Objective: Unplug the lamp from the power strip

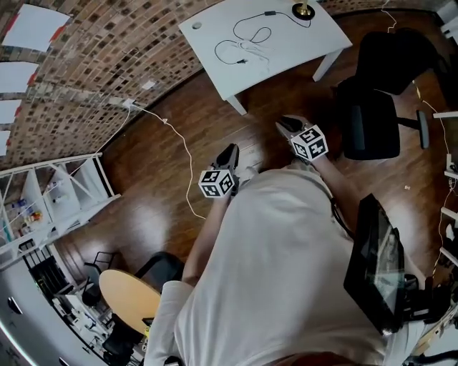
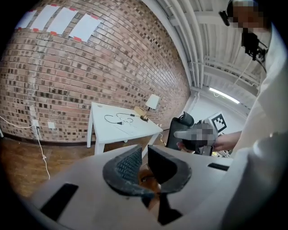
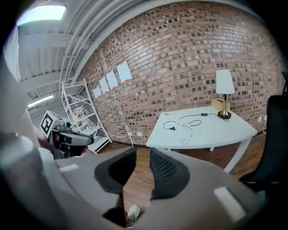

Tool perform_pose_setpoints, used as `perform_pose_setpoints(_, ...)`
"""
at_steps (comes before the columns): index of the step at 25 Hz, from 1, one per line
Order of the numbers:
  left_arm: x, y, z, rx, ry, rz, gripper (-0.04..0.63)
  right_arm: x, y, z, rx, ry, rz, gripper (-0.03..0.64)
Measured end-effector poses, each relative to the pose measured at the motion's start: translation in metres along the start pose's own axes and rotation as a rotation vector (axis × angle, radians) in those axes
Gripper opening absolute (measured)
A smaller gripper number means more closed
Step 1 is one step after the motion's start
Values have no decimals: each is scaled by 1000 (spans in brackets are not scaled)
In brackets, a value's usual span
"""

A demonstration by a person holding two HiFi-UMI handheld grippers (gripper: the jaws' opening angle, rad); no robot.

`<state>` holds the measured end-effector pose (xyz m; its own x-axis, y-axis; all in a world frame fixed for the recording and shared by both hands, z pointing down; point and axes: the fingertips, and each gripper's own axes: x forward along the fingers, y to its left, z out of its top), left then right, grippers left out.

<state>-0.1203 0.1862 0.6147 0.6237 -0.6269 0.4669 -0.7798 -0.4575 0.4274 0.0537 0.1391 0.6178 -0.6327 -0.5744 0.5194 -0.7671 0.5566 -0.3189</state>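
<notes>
The white table (image 1: 300, 43) stands by the brick wall, well ahead of both grippers. The lamp's brass base (image 1: 303, 9) sits at its far corner, and the whole lamp (image 3: 224, 83) with its white shade shows in the right gripper view. The lamp's black cord loops over the tabletop, and its plug (image 1: 243, 62) lies beside a white power strip (image 1: 253, 48); I cannot tell whether they are joined. My left gripper (image 1: 232, 150) (image 2: 145, 152) and right gripper (image 1: 286, 123) (image 3: 143, 155) are held over the wooden floor, each with a narrow gap between the jaws and nothing in it.
A black office chair (image 1: 372, 121) stands right of the table. A white shelf rack (image 1: 57, 193) is at the left wall. A white cable (image 1: 182, 143) runs from a wall outlet across the floor. A round wooden stool (image 1: 129, 300) and a dark screen (image 1: 376, 261) are near the person.
</notes>
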Motion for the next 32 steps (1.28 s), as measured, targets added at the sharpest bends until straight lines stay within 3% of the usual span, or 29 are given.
perform_pose_setpoints(8,27,-42,-32,15,92,13,24,-24,-11,-43,-82,113,34,81)
perform_pose_setpoints(13,35,-61,-50,29,138,14,21,-39,-26,-69,-67,161,37,81)
perform_pose_setpoints(21,36,-84,-65,5,143,60,22,-68,-42,-87,-68,176,45,84)
perform_pose_setpoints(32,57,-159,-102,23,157,68,18,-117,-72,-111,-259,265,75,74)
